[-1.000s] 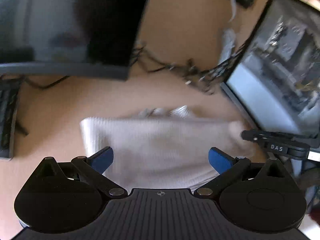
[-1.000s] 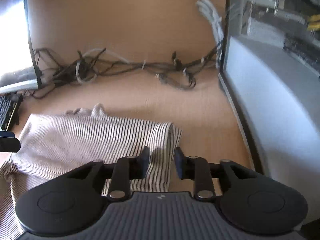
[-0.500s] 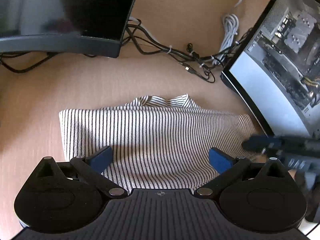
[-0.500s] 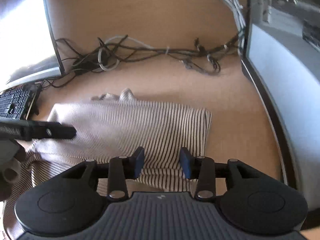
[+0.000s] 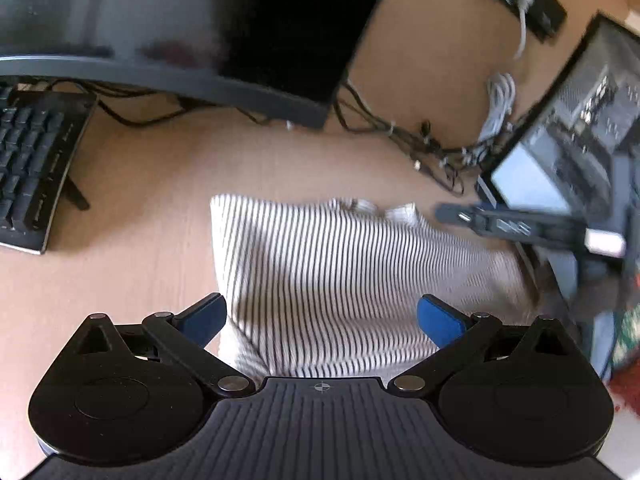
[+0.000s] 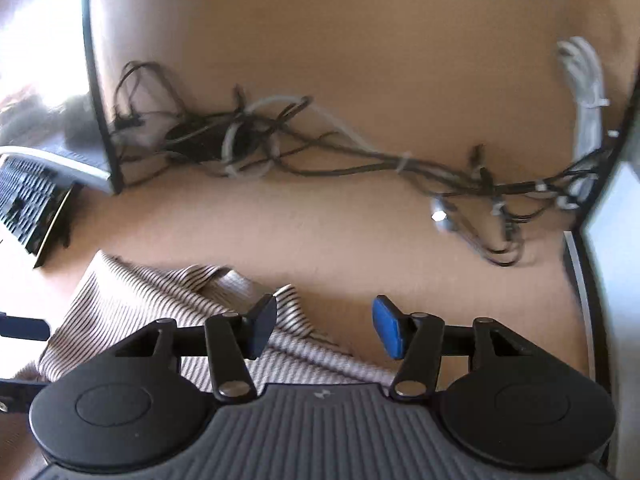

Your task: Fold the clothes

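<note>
Your left gripper has its jaws spread wide over the near part of the striped shirt, holding nothing. Your right gripper is also open and empty, its left finger over the shirt's collar end. The shirt lies on the wooden desk, apparently already folded into a band. You look to be between folds; next, close on an edge with each gripper and bring it across evenly. Mind the tangled cables beyond, the keyboard and monitor on your left, and the computer case close on your right.
</note>
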`<control>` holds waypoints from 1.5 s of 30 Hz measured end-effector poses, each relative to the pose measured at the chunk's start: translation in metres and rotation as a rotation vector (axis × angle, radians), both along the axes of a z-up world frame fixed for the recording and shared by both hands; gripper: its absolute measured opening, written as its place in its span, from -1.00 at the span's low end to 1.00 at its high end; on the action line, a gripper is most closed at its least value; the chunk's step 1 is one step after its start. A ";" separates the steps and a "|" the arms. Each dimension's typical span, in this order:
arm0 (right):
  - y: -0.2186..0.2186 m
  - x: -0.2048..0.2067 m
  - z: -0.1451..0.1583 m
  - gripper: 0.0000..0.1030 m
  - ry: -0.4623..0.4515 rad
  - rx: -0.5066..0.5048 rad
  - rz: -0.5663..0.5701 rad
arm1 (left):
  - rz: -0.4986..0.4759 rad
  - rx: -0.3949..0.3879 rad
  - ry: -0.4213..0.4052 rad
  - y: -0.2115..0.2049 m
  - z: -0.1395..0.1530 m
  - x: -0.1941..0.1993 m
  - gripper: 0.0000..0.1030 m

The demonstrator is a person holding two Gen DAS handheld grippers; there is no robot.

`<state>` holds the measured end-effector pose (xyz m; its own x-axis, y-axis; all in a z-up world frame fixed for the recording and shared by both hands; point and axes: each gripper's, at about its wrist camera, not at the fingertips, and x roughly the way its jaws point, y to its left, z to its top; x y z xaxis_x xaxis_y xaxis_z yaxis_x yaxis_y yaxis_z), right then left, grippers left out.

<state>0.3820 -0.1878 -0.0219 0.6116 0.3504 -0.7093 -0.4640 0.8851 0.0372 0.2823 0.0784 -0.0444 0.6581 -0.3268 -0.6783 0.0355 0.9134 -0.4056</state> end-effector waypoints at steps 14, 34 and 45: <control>-0.101 -0.034 -0.027 0.23 0.176 0.219 -0.331 | -0.011 -0.021 0.083 0.017 -0.028 0.082 1.00; -0.061 -0.019 0.048 -0.58 -0.002 0.293 -0.029 | -0.152 0.056 -0.250 0.008 0.052 0.027 -0.33; -0.116 -0.157 0.048 -0.63 0.038 0.205 0.043 | -0.200 0.020 -0.109 0.048 0.033 -0.103 -0.41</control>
<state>0.2250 -0.3040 0.0264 0.5675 0.5148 -0.6426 -0.4957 0.8368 0.2326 0.1796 0.1267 -0.0117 0.6514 -0.4450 -0.6146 0.2589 0.8917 -0.3713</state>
